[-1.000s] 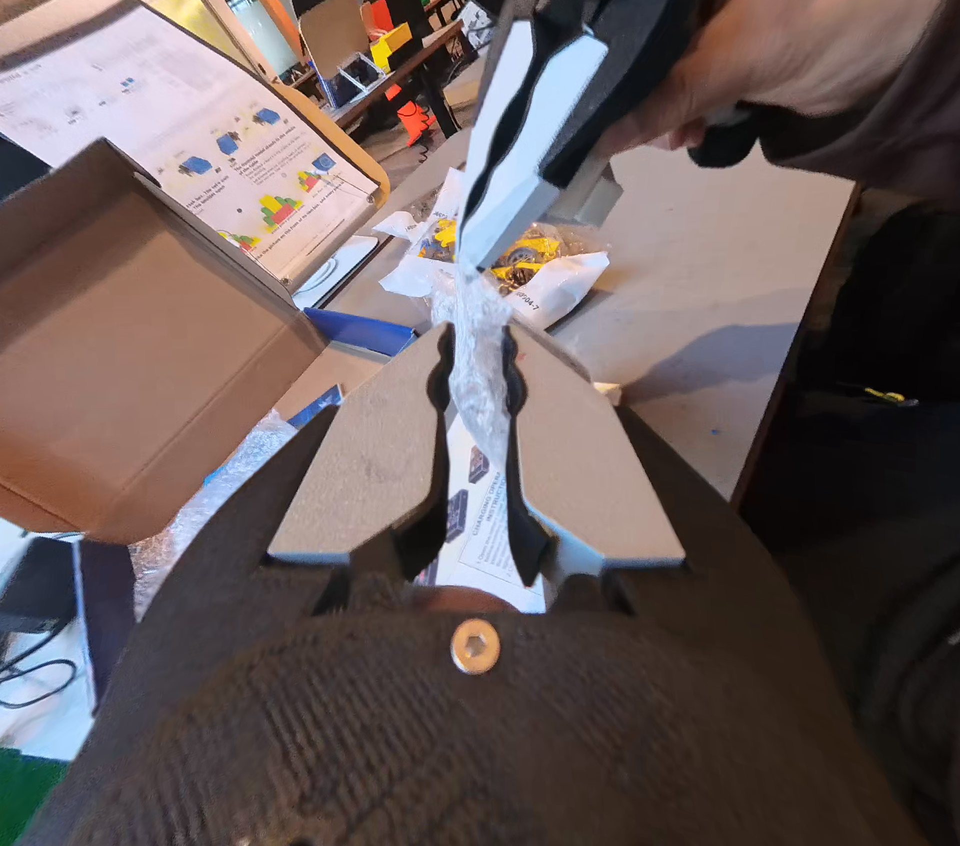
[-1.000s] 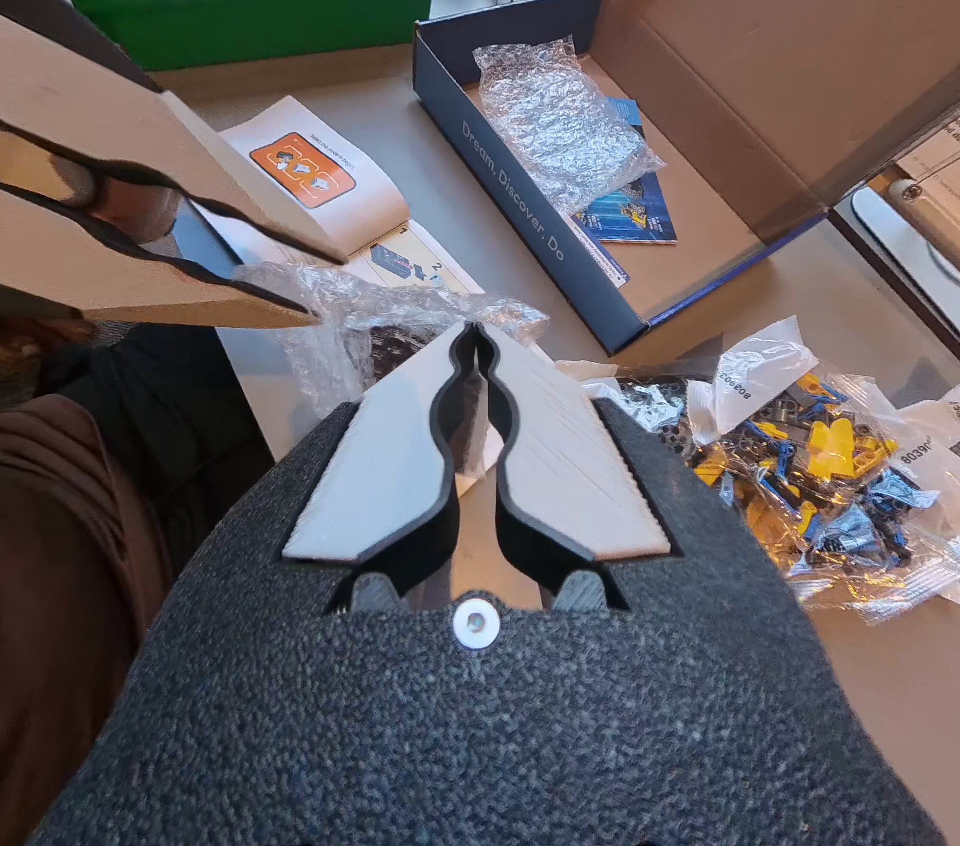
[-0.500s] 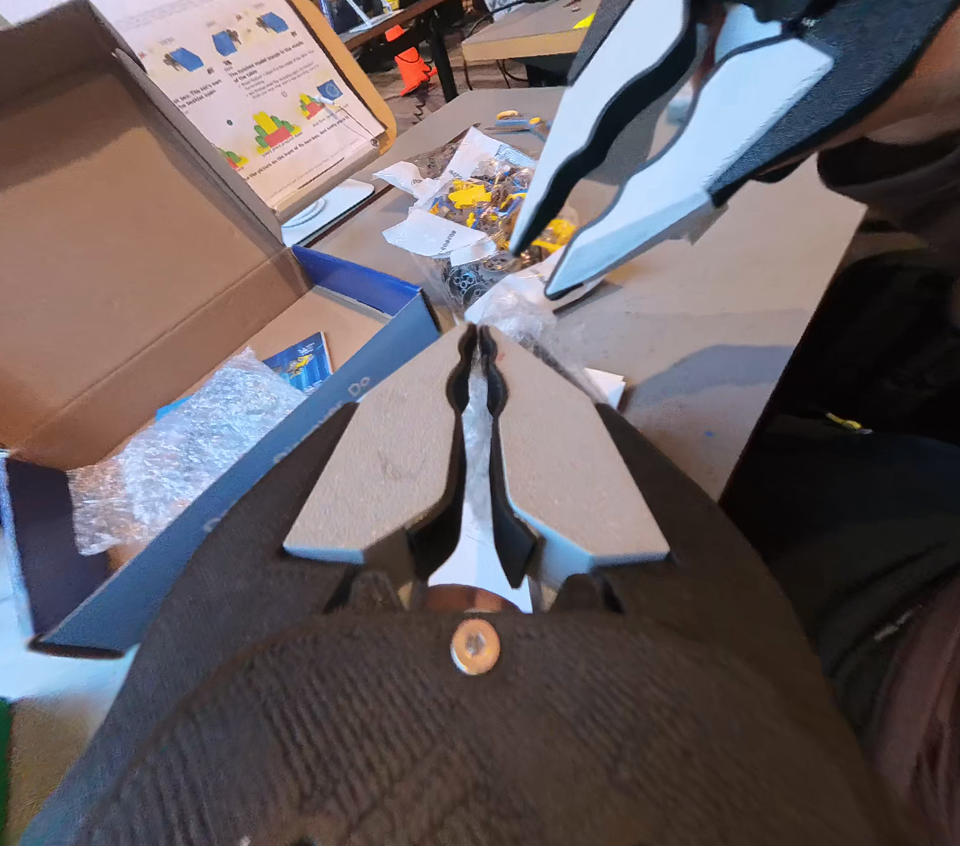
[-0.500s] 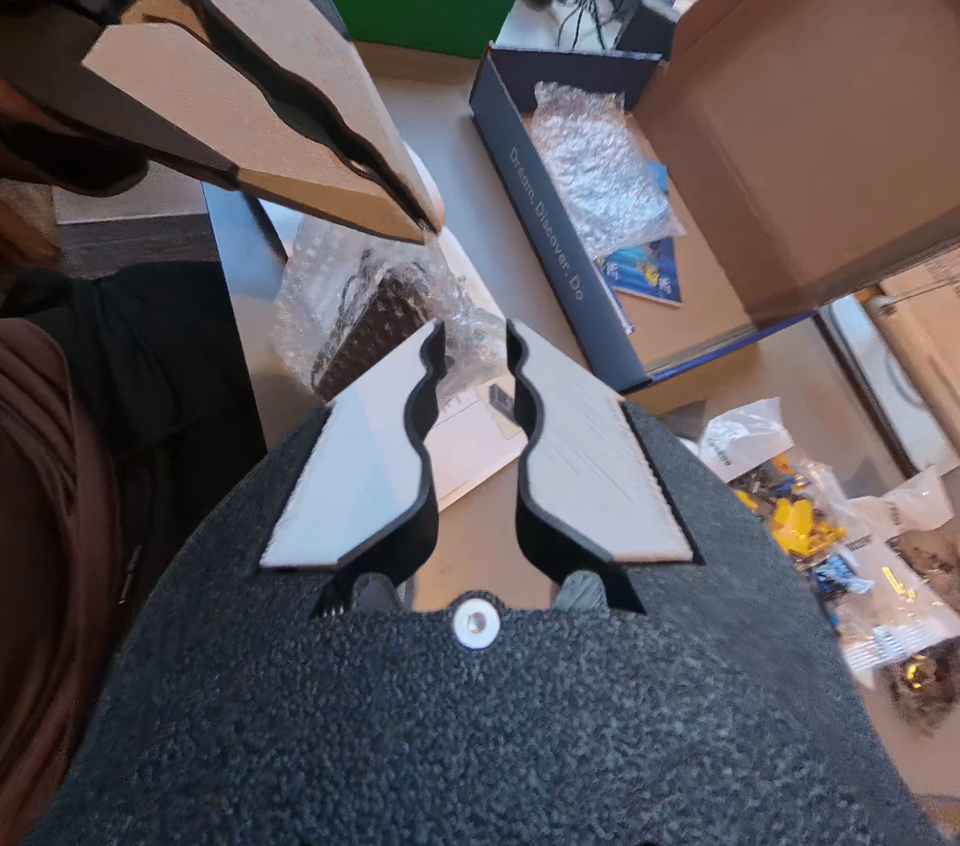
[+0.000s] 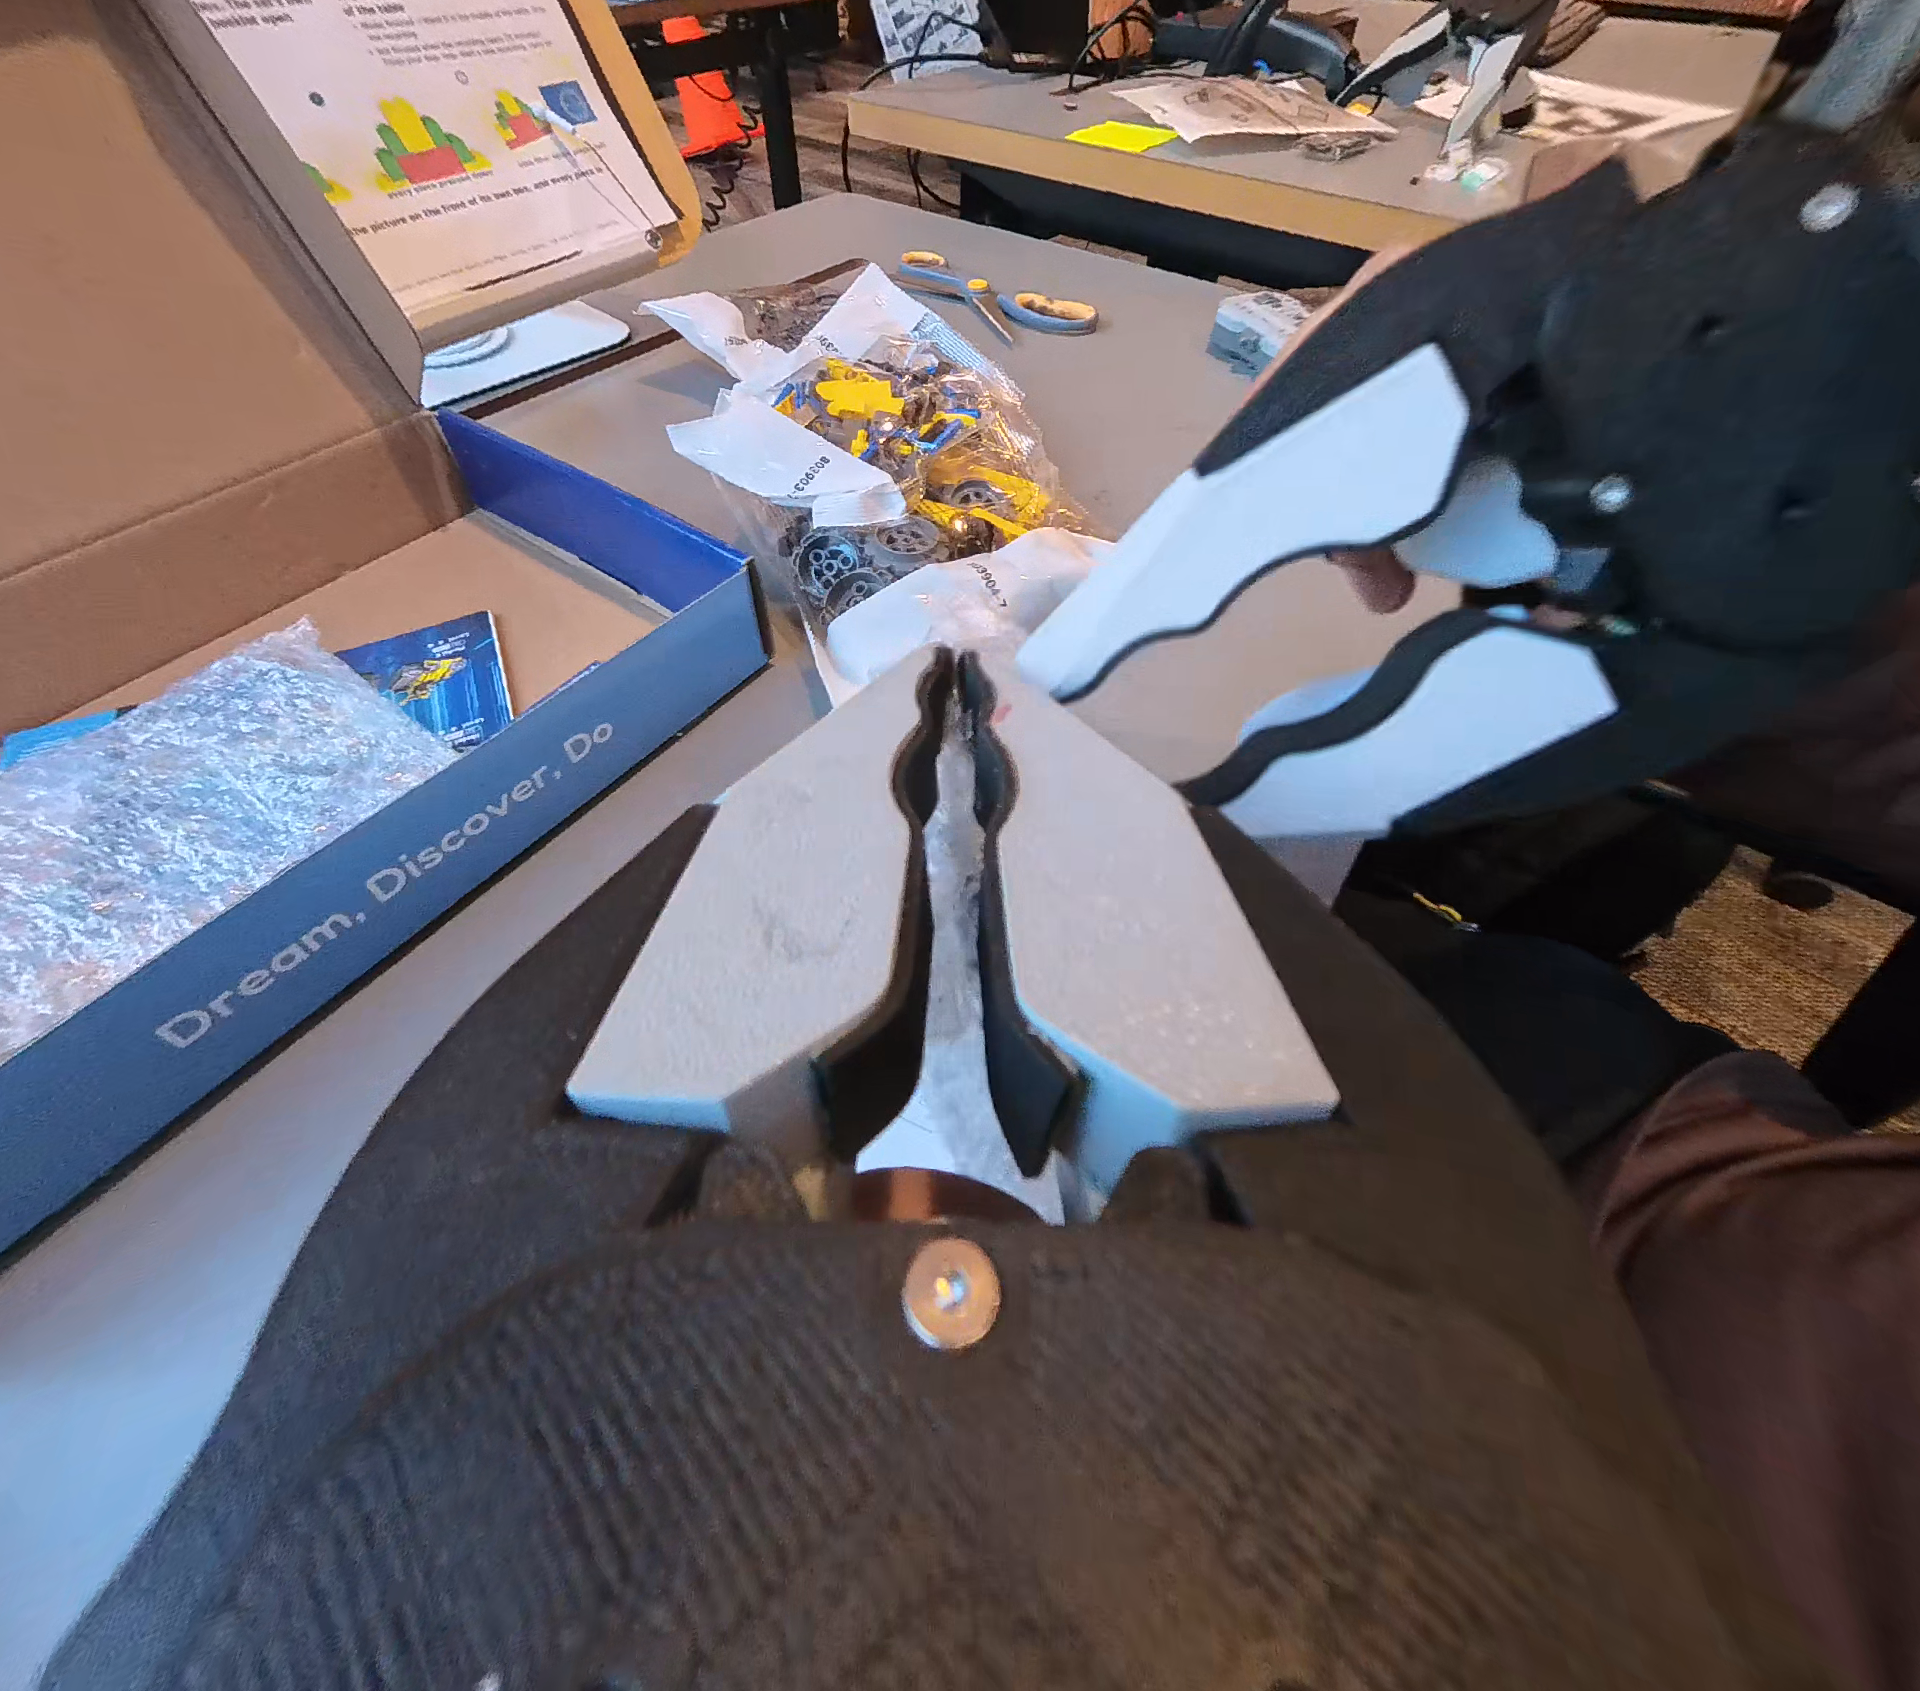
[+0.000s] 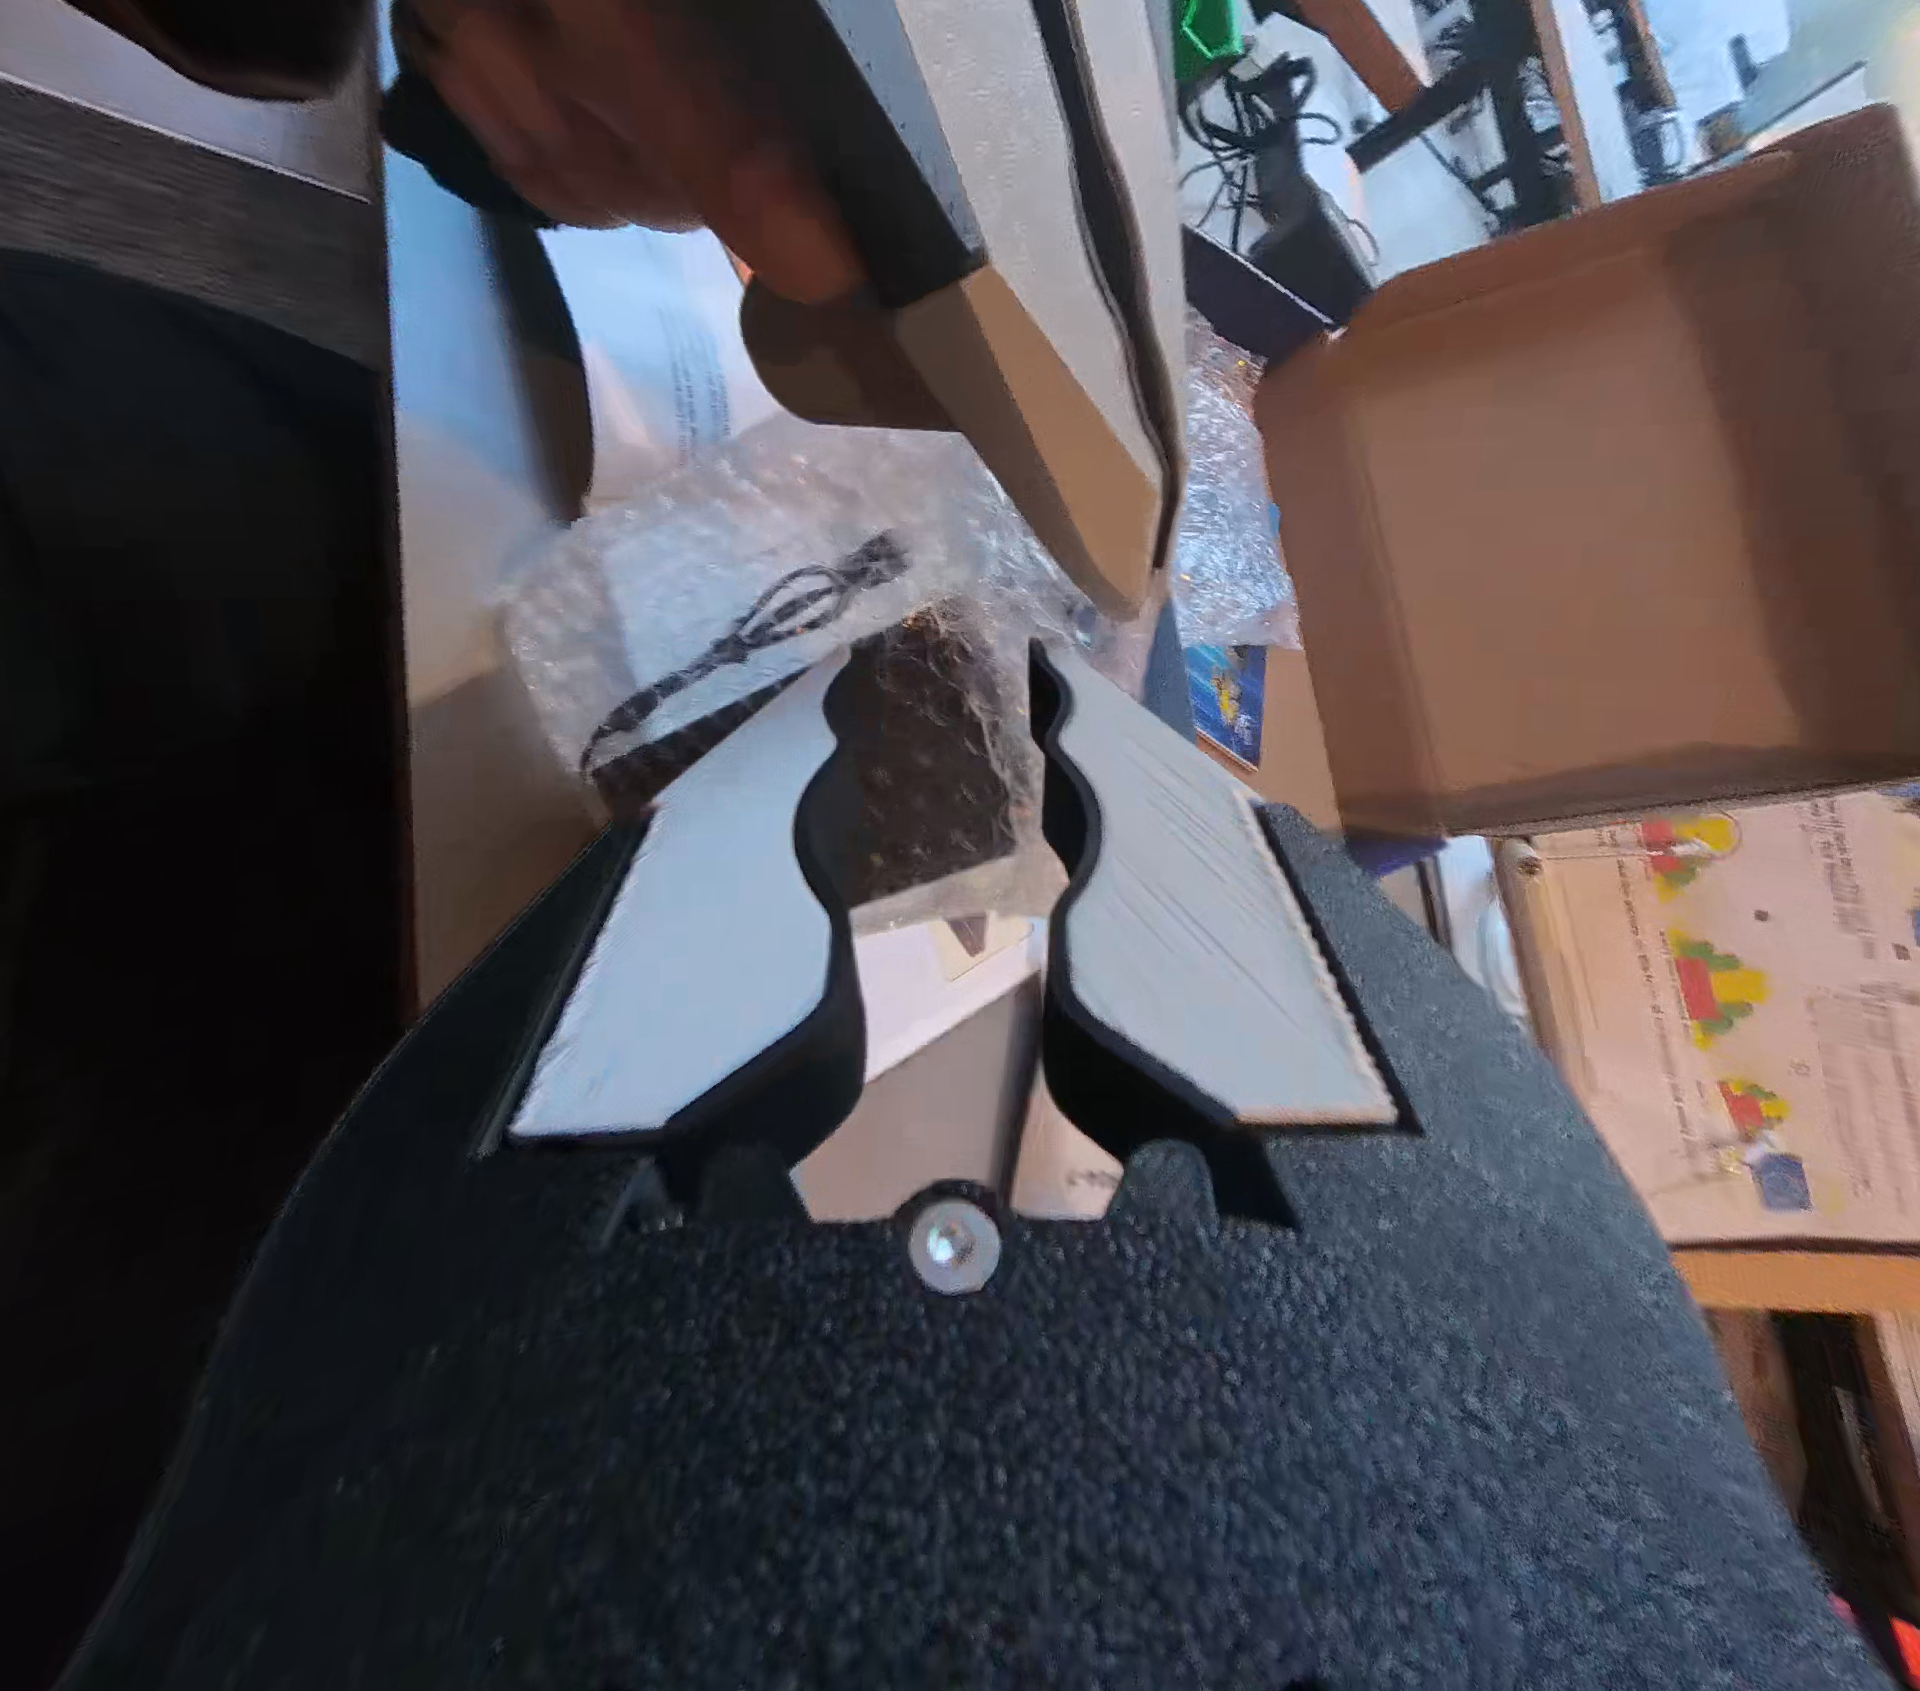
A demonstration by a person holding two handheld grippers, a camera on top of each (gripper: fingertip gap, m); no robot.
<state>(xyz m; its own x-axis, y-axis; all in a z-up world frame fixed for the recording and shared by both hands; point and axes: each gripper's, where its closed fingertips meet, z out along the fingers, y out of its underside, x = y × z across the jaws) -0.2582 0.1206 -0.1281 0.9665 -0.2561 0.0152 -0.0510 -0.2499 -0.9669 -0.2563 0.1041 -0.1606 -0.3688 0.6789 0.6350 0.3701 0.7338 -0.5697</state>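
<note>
**Left gripper pinches a bubble-wrap pouch, right gripper open beside it**

Nearest to us in the left wrist view, the left gripper has its jaws closed almost to nothing. A thin fold of the bubble-wrap pouch is clamped along the gap between them.

The right wrist view shows the rest of that pouch hanging from the left gripper's tips in the middle of the frame. It sits above the table edge and holds a dark block. There is also a black cord-like shape, though we cannot tell whether it is a real cord or a print on paper.

The right gripper has its jaws set moderately wide and grips nothing. Its tips sit just beside the pouch, with the dark block showing in the gap. We cannot tell whether they touch the wrap.

In the left wrist view this gripper comes in from the right of the frame, close to the left gripper's tips.

To the left lies the open blue box, its cardboard lid raised. Inside it are more bubble wrap and a small blue booklet.

Beyond the tips, mid-frame, clear bags of yellow, blue and grey parts are heaped on the table. Behind them lie blue-handled scissors.

A propped instruction sheet stands at upper left. Other cluttered tables fill the room behind.
</note>
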